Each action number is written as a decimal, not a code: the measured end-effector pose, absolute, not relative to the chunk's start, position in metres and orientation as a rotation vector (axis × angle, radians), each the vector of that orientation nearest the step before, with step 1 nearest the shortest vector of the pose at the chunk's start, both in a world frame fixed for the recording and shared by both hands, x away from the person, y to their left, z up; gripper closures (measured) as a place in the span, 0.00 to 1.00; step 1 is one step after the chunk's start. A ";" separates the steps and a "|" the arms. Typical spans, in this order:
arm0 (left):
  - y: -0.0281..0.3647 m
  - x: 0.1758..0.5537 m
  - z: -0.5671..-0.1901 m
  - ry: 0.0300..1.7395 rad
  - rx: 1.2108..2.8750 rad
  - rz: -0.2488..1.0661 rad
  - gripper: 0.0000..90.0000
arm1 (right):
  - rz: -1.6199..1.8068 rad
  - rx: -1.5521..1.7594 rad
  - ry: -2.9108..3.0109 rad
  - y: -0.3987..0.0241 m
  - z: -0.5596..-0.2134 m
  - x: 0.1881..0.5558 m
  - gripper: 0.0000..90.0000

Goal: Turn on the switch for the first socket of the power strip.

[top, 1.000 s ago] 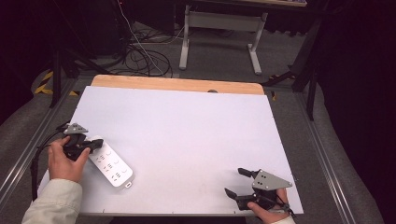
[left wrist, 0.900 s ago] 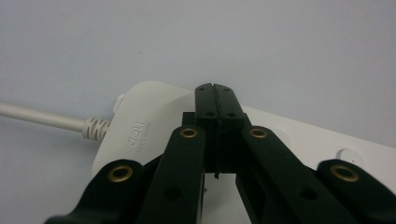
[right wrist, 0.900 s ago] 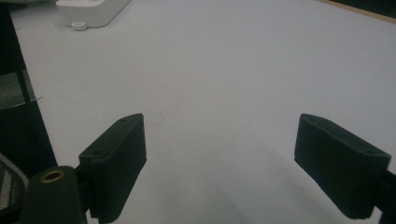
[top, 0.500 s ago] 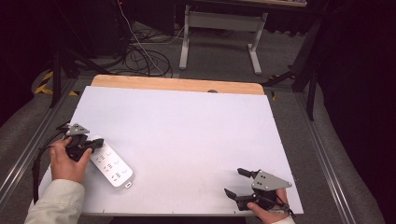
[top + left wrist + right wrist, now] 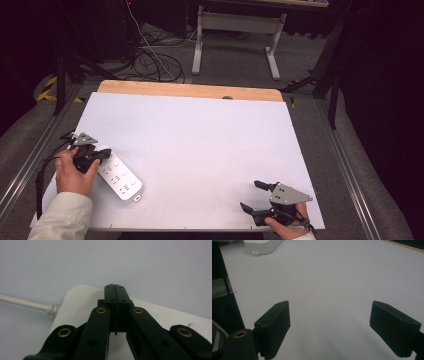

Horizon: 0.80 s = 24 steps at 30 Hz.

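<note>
Left tool [image 5: 100, 155] clenched, tips over cord end of white power strip [image 5: 120, 177]; best pressed straight down, strip flat on bench [image 5: 200, 135]. Right tool [image 5: 254, 196] released, well apart, idle.

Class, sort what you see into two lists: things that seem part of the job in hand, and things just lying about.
Part of the job, as far as can be judged:
- power strip
- left gripper, shut over the strip's cord end
- right gripper, open above the bare table

Just lying about:
- cables on the floor
- desk frame behind
</note>
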State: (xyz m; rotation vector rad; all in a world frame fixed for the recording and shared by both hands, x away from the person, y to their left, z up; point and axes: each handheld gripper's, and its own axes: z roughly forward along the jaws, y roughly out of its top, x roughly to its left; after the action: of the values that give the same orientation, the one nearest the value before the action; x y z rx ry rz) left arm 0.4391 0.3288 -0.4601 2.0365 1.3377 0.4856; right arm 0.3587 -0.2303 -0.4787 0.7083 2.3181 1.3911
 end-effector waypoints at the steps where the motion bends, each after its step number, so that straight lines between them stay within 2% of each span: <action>1: 0.329 0.439 -0.460 1.340 2.035 0.485 1.00 | 1.394 0.709 2.318 -0.230 -0.479 0.359 0.19; 24: 0.331 0.439 -0.461 1.360 2.019 0.470 1.00 | 1.396 0.699 2.325 -0.229 -0.479 0.357 0.19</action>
State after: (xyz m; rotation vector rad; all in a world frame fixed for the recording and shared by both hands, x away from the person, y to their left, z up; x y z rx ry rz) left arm 0.4392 0.3308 -0.4615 2.0191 1.3596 0.4704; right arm 0.3566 -0.2288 -0.4791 0.6991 2.3252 1.3965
